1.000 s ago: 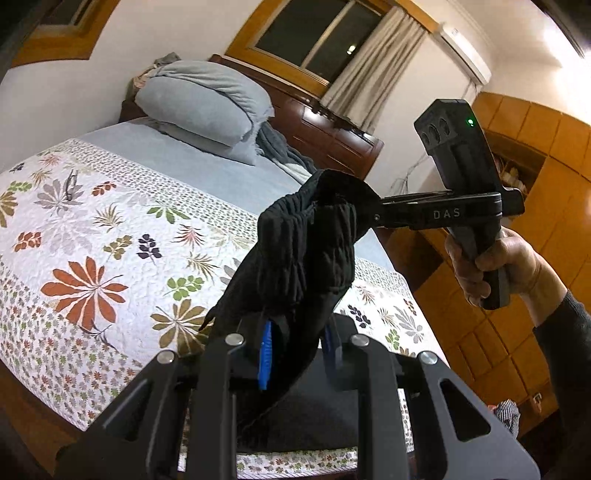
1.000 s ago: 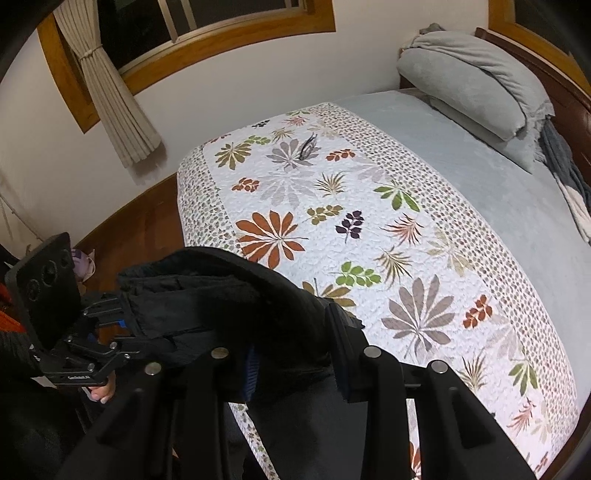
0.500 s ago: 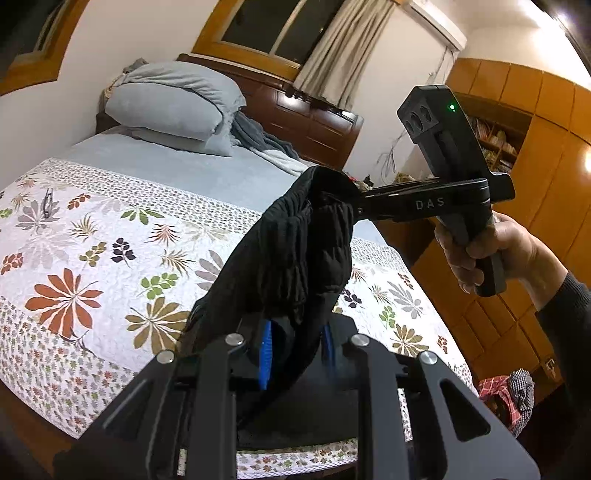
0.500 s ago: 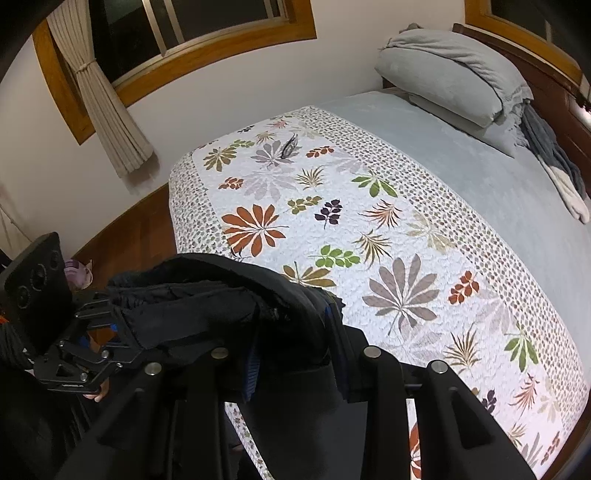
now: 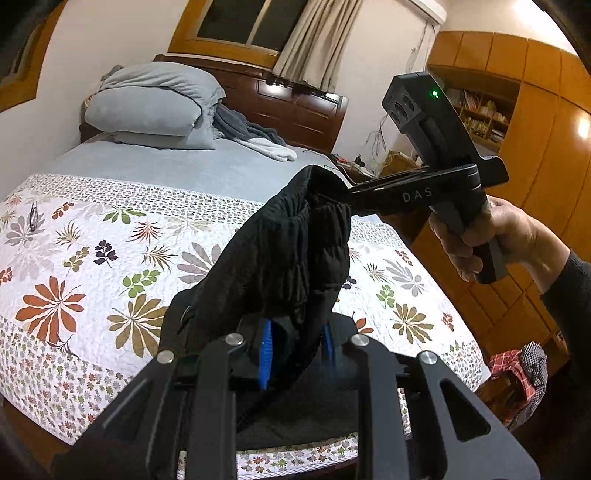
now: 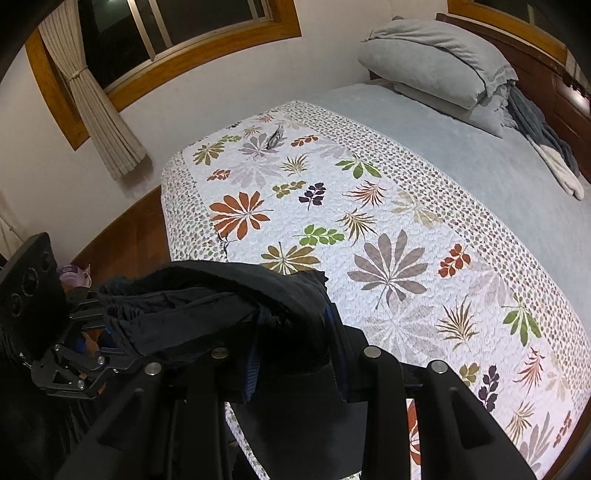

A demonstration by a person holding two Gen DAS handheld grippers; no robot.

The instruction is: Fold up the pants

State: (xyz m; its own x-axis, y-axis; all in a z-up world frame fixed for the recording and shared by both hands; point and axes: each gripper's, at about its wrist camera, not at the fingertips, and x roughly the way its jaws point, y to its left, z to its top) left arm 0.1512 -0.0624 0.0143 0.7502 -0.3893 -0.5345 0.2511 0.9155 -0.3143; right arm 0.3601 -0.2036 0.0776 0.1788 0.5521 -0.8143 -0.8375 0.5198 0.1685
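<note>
The black pants hang bunched in the air between both grippers, above the near edge of the floral quilt. In the left wrist view my left gripper is shut on a lower fold, with cloth filling the gap between its blue pads. My right gripper, held by a hand, pinches the upper bunch of the pants. In the right wrist view the right gripper is shut on the pants. The left gripper holds their far end at the left, off the quilt.
Grey pillows and a grey blanket lie by the wooden headboard. A small dark object rests on the quilt's far side. Wooden wardrobes stand to the right, with a checked cloth low beside them. A curtained window faces the bed.
Both grippers have carried the pants sideways along the foot of the bed and slightly lower. The left gripper has rolled a little. Both grips are unchanged.
</note>
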